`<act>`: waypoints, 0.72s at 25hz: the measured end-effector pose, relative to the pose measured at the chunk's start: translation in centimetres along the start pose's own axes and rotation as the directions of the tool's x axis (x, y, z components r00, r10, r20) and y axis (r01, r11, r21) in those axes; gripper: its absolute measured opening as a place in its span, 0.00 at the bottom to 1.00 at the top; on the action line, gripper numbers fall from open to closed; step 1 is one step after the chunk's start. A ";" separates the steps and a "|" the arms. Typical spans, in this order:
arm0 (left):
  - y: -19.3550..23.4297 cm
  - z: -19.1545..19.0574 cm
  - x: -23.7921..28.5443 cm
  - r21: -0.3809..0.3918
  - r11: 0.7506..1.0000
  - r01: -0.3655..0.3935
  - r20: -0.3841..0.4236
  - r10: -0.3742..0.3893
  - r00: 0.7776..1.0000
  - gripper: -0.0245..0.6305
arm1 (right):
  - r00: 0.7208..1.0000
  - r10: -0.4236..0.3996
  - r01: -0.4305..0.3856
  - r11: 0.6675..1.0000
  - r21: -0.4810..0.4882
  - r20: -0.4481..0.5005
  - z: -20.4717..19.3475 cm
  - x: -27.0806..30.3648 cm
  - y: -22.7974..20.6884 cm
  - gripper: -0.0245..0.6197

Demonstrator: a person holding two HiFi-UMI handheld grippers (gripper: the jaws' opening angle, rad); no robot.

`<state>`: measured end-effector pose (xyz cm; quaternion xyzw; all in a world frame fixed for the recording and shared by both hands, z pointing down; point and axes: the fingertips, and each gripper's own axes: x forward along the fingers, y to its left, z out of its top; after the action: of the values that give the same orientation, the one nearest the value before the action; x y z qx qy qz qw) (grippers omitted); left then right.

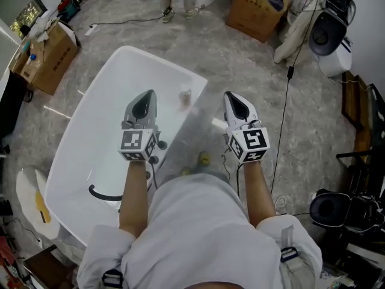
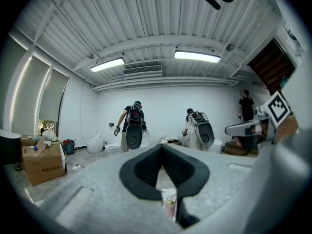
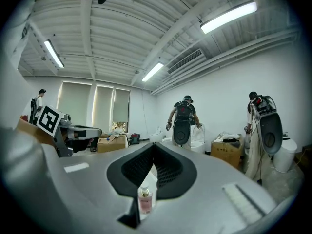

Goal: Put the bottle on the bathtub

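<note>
Bottle [image 1: 185, 96] stands upright on the bathtub [image 1: 120, 77] rim, between left gripper [image 1: 145, 103] and right gripper [image 1: 237, 104], touching neither. Both grippers' jaws are pressed together, empty.

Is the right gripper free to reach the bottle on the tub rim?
Probably yes: nothing stands between the right gripper and the bottle on the bathtub rim, but its shut jaws must open first.

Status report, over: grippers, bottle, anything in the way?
Left gripper shut, empty; right gripper shut, empty. Bottle stands upright on the bathtub rim, ungripped, ahead of both. Nothing in between.
</note>
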<state>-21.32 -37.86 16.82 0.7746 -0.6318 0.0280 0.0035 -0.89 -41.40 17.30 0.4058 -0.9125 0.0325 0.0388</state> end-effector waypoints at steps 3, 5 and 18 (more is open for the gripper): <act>0.0 0.4 0.0 0.001 1.000 0.008 0.016 -0.008 1.000 0.04 | 1.000 -0.013 0.013 1.000 -0.010 0.001 0.1 0.0 0.1 0.04; 0.0 0.5 -0.3 0.005 1.000 0.013 0.022 -0.013 1.000 0.04 | 1.000 -0.018 0.018 1.000 -0.014 0.007 0.2 -0.2 0.3 0.05; 0.2 1.2 -2.0 0.046 0.999 0.017 0.027 -0.019 0.999 0.04 | 0.998 -0.055 0.056 0.997 -0.046 0.019 0.6 -0.7 0.8 0.04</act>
<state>-21.85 -35.99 15.48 0.7804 -0.6240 0.0320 -0.0227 -1.03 -40.41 16.64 0.4305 -0.9016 0.0067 0.0410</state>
